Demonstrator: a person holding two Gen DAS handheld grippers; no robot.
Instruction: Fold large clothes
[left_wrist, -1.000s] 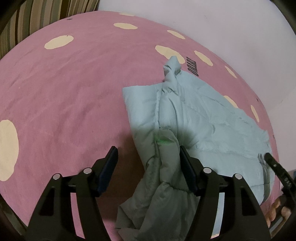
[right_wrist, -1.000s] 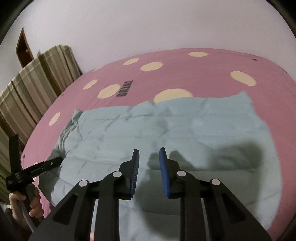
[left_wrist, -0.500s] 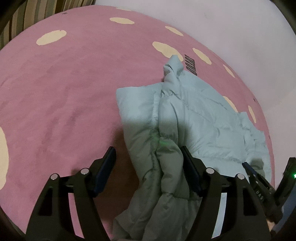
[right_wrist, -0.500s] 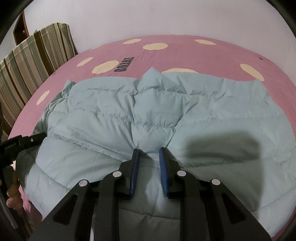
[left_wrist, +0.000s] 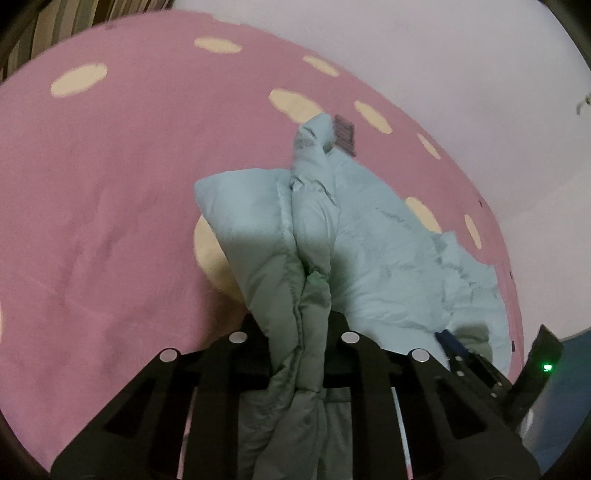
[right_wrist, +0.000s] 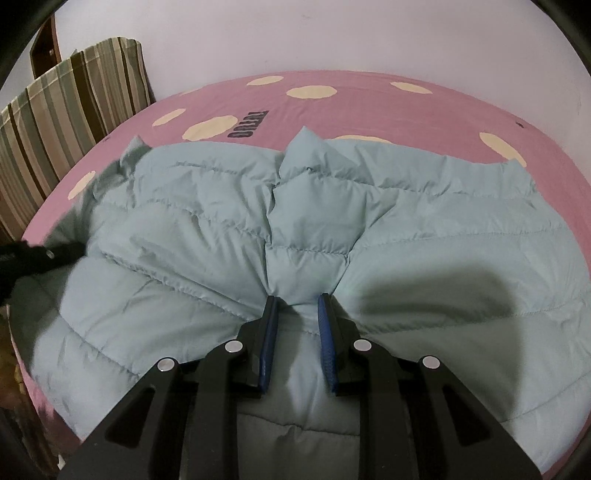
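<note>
A pale blue quilted puffer jacket (right_wrist: 388, 229) lies spread on a pink bed sheet (right_wrist: 369, 103) with cream dots. My right gripper (right_wrist: 297, 301) is shut on a pinched ridge of the jacket's padded fabric, which bulges up between its blue pads. In the left wrist view the same jacket (left_wrist: 388, 258) trails away to the right, and my left gripper (left_wrist: 299, 325) is shut on a thick bunched fold of it that rises between the fingers and hides their tips. The right gripper's body (left_wrist: 480, 365) shows at the lower right of that view.
A striped cushion or headboard (right_wrist: 62, 118) stands at the bed's far left, against a white wall (right_wrist: 332, 33). Dark printed lettering (right_wrist: 247, 127) marks the sheet beyond the jacket. Bare pink sheet (left_wrist: 92, 221) stretches left of the left gripper.
My left gripper has closed from wide open onto the bunched jacket fold. My right gripper has gone down onto the jacket and now pinches a ridge of it.
</note>
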